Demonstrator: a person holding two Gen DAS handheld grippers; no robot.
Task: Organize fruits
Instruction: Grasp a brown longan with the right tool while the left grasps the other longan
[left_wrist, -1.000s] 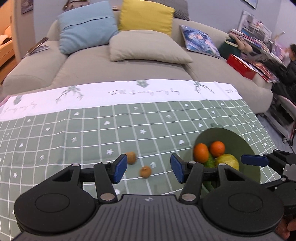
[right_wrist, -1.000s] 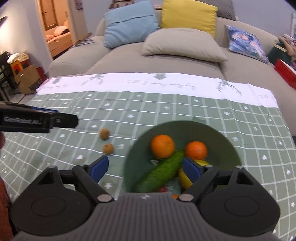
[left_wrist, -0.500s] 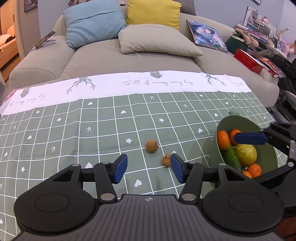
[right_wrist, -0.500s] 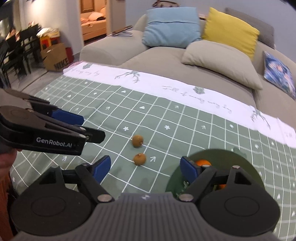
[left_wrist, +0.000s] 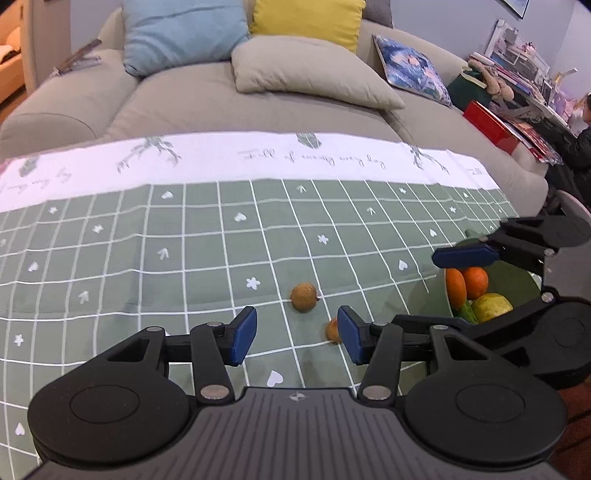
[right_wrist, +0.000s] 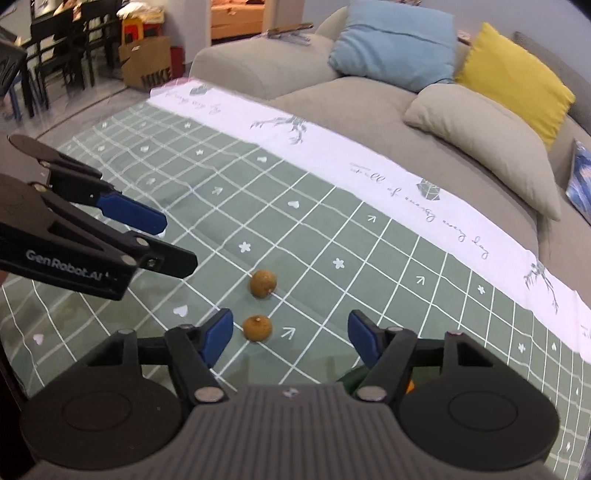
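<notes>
Two small brown round fruits lie on the green checked tablecloth: the farther fruit (left_wrist: 303, 297) (right_wrist: 263, 283) and the nearer fruit (left_wrist: 332, 331) (right_wrist: 257, 328). My left gripper (left_wrist: 296, 340) is open and empty, just short of them, its right pad partly hiding the nearer fruit. My right gripper (right_wrist: 290, 336) is open and empty, with the nearer fruit just inside its left finger. A dark green bowl (left_wrist: 524, 284) at the right holds oranges (left_wrist: 475, 282), a yellow fruit (left_wrist: 493, 306) and a cucumber (left_wrist: 468, 314). In the right wrist view the bowl's edge (right_wrist: 349, 376) peeks out below the fingers.
A beige sofa (left_wrist: 207, 92) with blue, yellow and beige cushions runs along the table's far side. The cloth's white border (left_wrist: 258, 158) marks the far edge. My right gripper (left_wrist: 517, 251) hangs above the bowl in the left wrist view. A cardboard box (right_wrist: 147, 68) and chairs stand far left.
Both grippers have moved toward the two brown fruits. The right gripper swung left, away from the bowl, so the bowl has nearly left its view. Both stayed open.
</notes>
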